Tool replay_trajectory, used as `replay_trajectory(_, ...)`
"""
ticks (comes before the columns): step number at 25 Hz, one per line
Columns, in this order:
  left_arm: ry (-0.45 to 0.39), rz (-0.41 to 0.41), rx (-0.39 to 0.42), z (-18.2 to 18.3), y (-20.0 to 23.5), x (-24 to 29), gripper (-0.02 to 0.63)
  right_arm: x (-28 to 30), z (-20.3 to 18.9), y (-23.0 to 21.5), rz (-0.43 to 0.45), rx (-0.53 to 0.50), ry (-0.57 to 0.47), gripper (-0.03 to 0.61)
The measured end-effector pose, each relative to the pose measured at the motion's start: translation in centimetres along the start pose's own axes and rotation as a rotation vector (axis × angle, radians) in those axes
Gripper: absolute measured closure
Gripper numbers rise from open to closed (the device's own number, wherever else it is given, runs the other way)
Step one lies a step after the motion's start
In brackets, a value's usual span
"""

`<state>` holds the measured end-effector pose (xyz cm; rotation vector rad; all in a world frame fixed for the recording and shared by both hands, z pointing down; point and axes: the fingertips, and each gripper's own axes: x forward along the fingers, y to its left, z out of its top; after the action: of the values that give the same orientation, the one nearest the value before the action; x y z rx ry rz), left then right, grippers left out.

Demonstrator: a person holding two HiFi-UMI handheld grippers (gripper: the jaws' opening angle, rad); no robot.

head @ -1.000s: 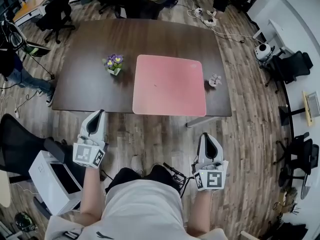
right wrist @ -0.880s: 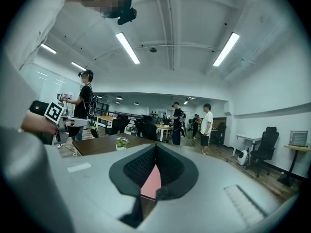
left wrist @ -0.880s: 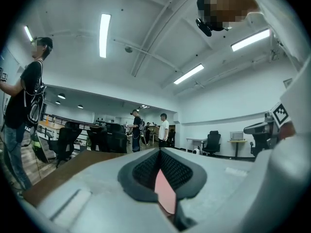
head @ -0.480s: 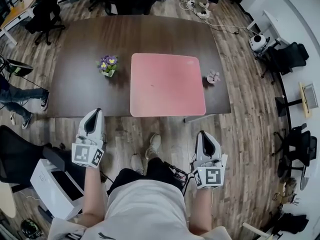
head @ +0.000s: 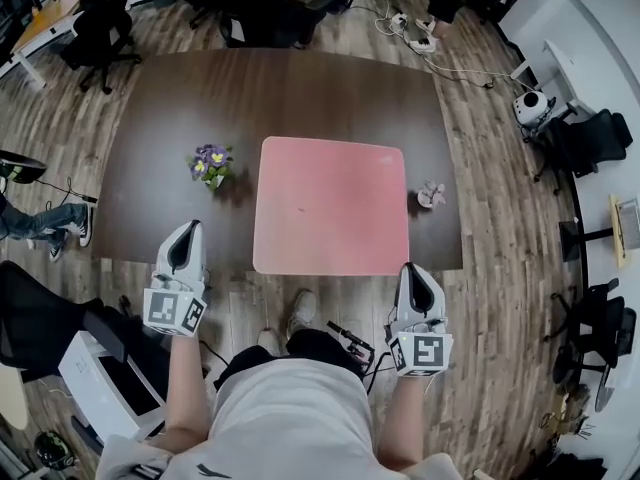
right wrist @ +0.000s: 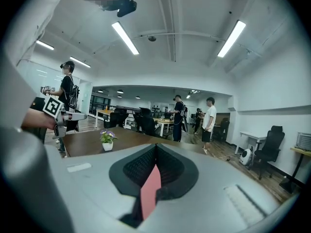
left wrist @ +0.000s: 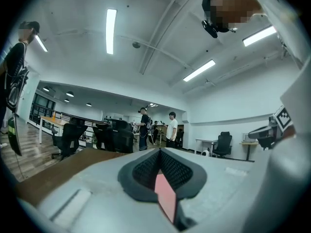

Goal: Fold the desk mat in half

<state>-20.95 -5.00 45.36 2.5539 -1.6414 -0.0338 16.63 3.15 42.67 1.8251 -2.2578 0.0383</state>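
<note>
The pink desk mat (head: 330,206) lies flat and unfolded on the dark brown table (head: 150,208), its near edge at the table's front edge. My left gripper (head: 185,230) is shut and empty, short of the table's front edge and left of the mat. My right gripper (head: 415,271) is also shut and empty, below the mat's near right corner, over the floor. In the left gripper view a sliver of the mat (left wrist: 166,195) shows below the closed left gripper (left wrist: 159,152). The right gripper view shows the same sliver of mat (right wrist: 150,188) under the right gripper (right wrist: 155,147).
A small pot of purple flowers (head: 211,162) stands on the table left of the mat. A little pale ornament (head: 432,194) sits right of it. A white box (head: 110,383) is on the floor at my left. Office chairs (head: 590,133) and people stand around.
The table and mat have come nearer to both grippers as the person stepped forward. Both grippers stay shut and level.
</note>
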Motion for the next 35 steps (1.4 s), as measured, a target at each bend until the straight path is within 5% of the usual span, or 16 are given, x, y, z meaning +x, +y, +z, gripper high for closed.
replay_trajectory(15, 0.055, -0.020, 0.045, -0.4, -3.5, 12.2, 0.609, 8.1, -0.1, -10.8, -0.016, 0.019, 0.012, 0.575)
replay_trajectory(29, 0.108, -0.071, 0.044, -2.1, -1.5, 14.7, 0.609, 10.1, 0.8, -10.6, -0.079, 0.038, -0.006, 0.575)
replay_trajectory(35, 0.248, -0.124, -0.002, -6.9, -1.9, 15.1, 0.609, 10.2, 0.0, -10.0, -0.077, 0.033, 0.008, 0.576)
